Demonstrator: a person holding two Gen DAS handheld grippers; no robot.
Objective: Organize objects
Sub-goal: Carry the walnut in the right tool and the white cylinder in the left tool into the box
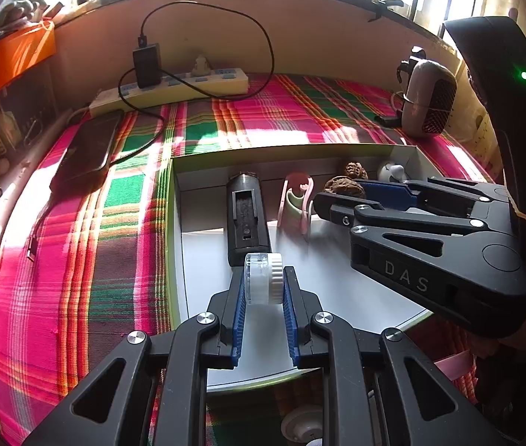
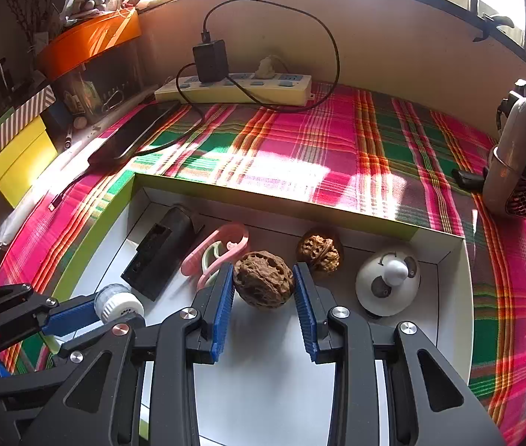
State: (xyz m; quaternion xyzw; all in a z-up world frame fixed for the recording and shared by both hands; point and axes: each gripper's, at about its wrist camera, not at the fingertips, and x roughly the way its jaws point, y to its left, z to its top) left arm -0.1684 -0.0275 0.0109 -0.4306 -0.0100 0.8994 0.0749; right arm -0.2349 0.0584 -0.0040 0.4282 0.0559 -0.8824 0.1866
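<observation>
A white box (image 1: 337, 260) (image 2: 263, 371) lies on the plaid cloth. My left gripper (image 1: 264, 278) (image 2: 114, 306) is shut on a small clear jar with a white cap (image 1: 264, 277) (image 2: 118, 303) over the box's near left part. My right gripper (image 2: 264, 284) (image 1: 341, 195) is shut on a dark walnut (image 2: 264, 284) (image 1: 344, 186) over the box floor. In the box lie a black cylinder device (image 1: 246, 215) (image 2: 162, 256), a pink clip (image 1: 296, 200) (image 2: 218, 251), a second walnut (image 2: 318, 252) (image 1: 355, 170) and a white round gadget (image 2: 389, 278) (image 1: 391, 173).
A power strip with a black charger (image 2: 233, 87) (image 1: 173, 89) and cable lies at the back by the wall. A dark phone (image 1: 88, 148) (image 2: 140, 130) rests left. A small heater (image 2: 523, 171) (image 1: 428, 98) stands right. Orange and yellow boxes (image 2: 21, 160) stand at far left.
</observation>
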